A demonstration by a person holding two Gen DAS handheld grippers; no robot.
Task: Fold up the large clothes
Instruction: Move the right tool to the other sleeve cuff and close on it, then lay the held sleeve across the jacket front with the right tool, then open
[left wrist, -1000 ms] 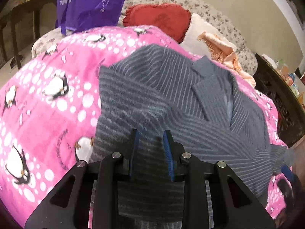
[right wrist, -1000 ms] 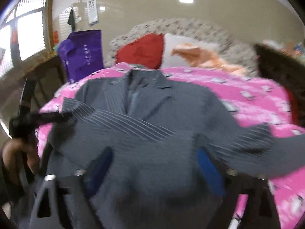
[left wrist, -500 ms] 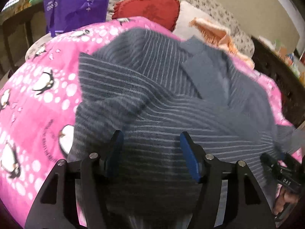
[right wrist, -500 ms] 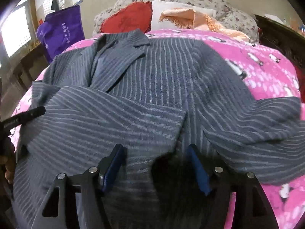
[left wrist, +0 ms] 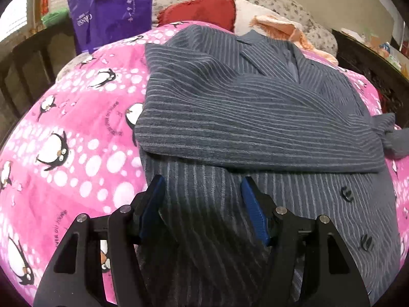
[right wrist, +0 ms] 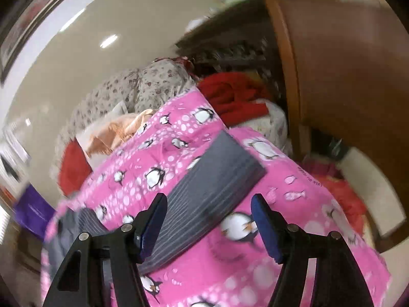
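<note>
Fleecy pink penguin blanket (left wrist: 76,153) bears a grey pinstriped jacket (left wrist: 242,117); left gripper (left wrist: 204,199) and right gripper (right wrist: 209,217) both spread, empty.

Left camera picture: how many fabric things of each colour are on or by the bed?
Grey striped jacket: 1
Pink penguin blanket: 1
Red cushion: 1
Purple bag: 1
Peach fringed cloth: 1
Total: 5

1. The left wrist view is aimed steeply down, close over the striped jacket (left wrist: 255,117).
2. The right wrist view is tilted, blurred, farther right.
3. The penguin blanket (left wrist: 76,153) is shared.
</note>
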